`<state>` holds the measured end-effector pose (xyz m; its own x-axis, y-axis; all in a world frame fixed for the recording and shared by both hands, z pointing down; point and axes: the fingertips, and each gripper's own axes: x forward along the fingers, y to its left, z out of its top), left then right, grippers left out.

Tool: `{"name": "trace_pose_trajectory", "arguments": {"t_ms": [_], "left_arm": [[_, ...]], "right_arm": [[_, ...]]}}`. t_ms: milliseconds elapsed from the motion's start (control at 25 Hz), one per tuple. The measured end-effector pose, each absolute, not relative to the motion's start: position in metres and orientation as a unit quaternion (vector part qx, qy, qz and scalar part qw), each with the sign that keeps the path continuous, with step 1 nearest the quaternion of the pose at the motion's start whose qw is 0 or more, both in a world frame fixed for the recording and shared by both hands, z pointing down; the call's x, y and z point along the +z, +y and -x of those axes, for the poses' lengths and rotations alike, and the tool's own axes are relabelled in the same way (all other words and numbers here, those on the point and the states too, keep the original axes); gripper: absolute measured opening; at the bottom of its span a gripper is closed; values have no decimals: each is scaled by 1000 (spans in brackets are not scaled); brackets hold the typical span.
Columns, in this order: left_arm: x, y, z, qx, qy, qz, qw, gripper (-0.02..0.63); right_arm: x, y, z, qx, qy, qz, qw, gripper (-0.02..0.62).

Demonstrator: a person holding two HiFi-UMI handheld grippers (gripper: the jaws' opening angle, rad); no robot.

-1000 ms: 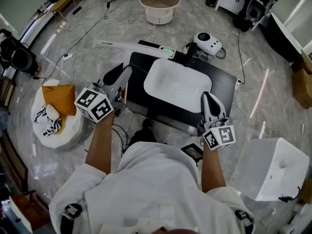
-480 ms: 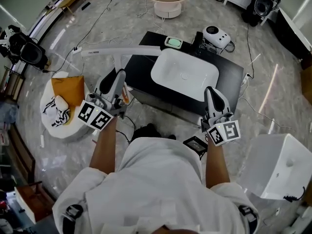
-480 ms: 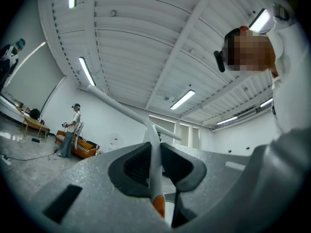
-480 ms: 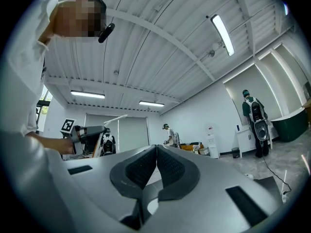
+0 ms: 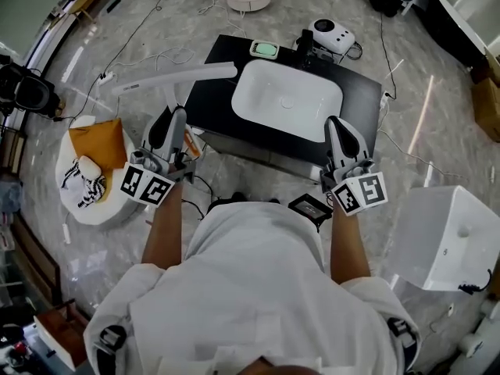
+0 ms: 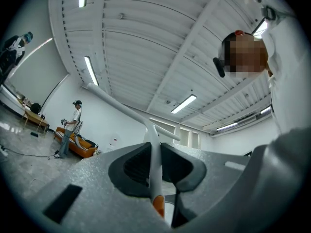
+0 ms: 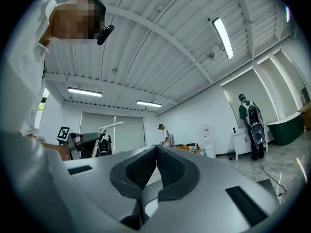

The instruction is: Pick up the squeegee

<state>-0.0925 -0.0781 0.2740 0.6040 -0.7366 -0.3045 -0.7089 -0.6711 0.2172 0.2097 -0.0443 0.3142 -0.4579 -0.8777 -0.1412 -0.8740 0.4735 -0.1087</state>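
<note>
The left tongs (image 6: 154,155) are clenched on the squeegee (image 6: 118,109). Its thin white handle is pinched between the pads, with an orange end showing just behind them, and the long blade crosses the far end like a T. The right tongs (image 7: 156,152) are closed on nothing. From the head view, the blade hangs over the left edge of the black surface (image 5: 366,100), beside the white basin (image 5: 287,100). The pick-up looks essentially done. The next move calls for a steady pinch, keeping the long blade clear of the basin.
</note>
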Motion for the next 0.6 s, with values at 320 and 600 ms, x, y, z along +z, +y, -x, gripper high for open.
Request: {"name": "trace_pose_trajectory", "arguments": {"t_ms": [320, 600], "left_arm": [[304, -91, 99, -168, -411, -895, 41, 75], [316, -92, 90, -143, -396, -906, 43, 75]], "right_arm": [[323, -56, -191, -17, 858, 510, 64, 14], [331, -60, -185, -21, 858, 511, 50, 14]]}}
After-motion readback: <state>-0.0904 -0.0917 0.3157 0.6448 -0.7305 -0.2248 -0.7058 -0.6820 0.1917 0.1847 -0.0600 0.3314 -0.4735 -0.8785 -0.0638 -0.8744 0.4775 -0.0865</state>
